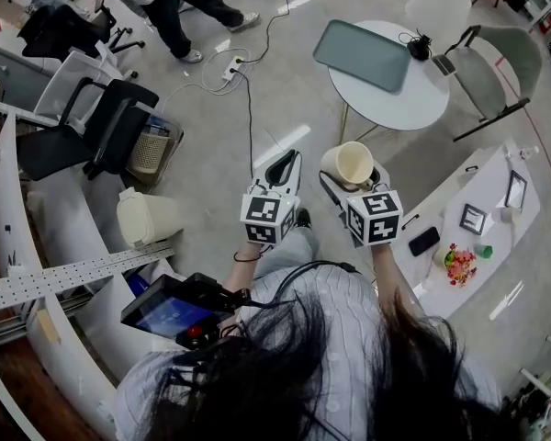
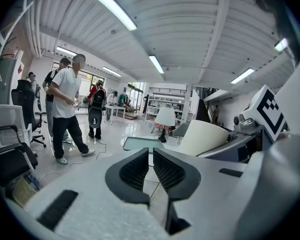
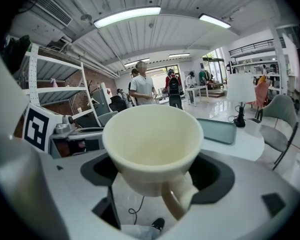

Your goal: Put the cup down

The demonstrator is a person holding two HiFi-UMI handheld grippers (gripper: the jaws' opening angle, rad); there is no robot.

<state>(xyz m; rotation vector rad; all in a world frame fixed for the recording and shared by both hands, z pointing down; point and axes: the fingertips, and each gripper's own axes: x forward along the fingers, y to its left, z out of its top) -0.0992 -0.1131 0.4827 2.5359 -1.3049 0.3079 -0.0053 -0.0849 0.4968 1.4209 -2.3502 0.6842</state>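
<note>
A cream cup (image 3: 152, 146) with a handle is clamped between the jaws of my right gripper (image 3: 155, 171), its empty mouth facing the camera. From the head view the cup (image 1: 353, 164) hangs in the air over the floor, short of the round white table (image 1: 404, 99). My right gripper (image 1: 351, 184) holds it just ahead of its marker cube. My left gripper (image 1: 281, 171) hovers beside it on the left. In the left gripper view the left gripper (image 2: 151, 170) has its ribbed pads nearly together with nothing between them, and the cup (image 2: 204, 138) shows at the right.
A grey-green tray (image 1: 362, 55) and a small black device lie on the round table. Grey chairs (image 1: 496, 72) stand past it. A low white table (image 1: 482, 219) at the right carries a phone, frames and flowers. A person (image 1: 179, 3) stands at the far left near black office chairs (image 1: 101, 127). Cables cross the floor.
</note>
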